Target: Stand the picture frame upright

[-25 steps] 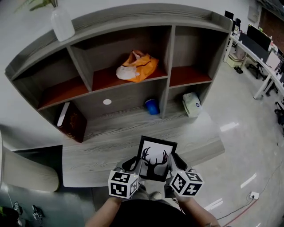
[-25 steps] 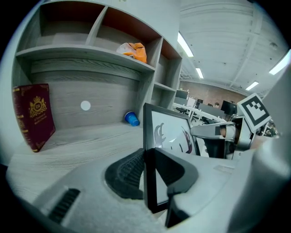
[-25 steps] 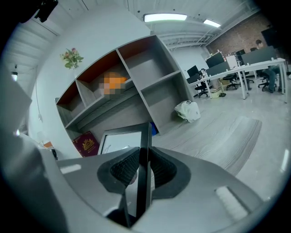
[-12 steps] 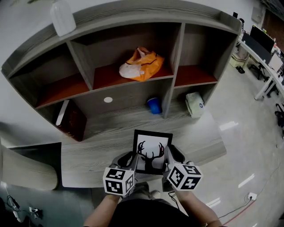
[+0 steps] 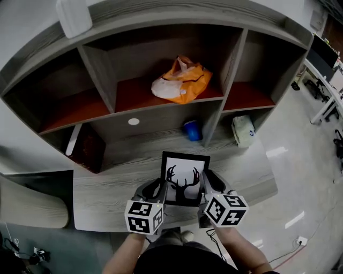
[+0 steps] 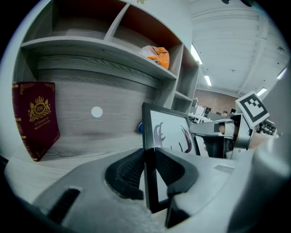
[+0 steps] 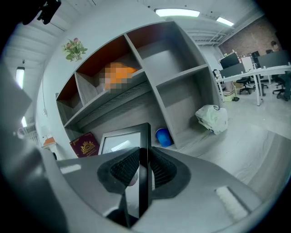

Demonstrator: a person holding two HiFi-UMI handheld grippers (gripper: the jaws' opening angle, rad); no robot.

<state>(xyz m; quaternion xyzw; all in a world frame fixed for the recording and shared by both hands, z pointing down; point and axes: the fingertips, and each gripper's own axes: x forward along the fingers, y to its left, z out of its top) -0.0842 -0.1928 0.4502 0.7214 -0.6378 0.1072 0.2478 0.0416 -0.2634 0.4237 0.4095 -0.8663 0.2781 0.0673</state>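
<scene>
Grip: left hand-held gripper (image 5: 159, 189), right hand-held gripper (image 5: 206, 185) both clamped on side edges of black antler-print picture frame (image 5: 185, 178); long axis upright, over grey wooden worktop (image 5: 112, 184) front edge.

Held the picture frame (image 5: 185, 178) over the counter (image 5: 112, 184), with the left claw (image 5: 159, 188) clamped on its nine o'clock edge and the right claw (image 5: 205, 185) on its three o'clock edge. Turned its black antler print toward the camera. Saw, reckoned from the frame: a blue cup (image 5: 192, 130) at twelve o'clock, a white packet (image 5: 244, 130) at two, a dark red book (image 5: 86, 147) at ten, leaning in the shelf unit (image 5: 214, 109). Spotted an orange bag (image 5: 182, 80) on the middle shelf, farther out at twelve, and a white bottle (image 5: 74, 16) on top at eleven.
</scene>
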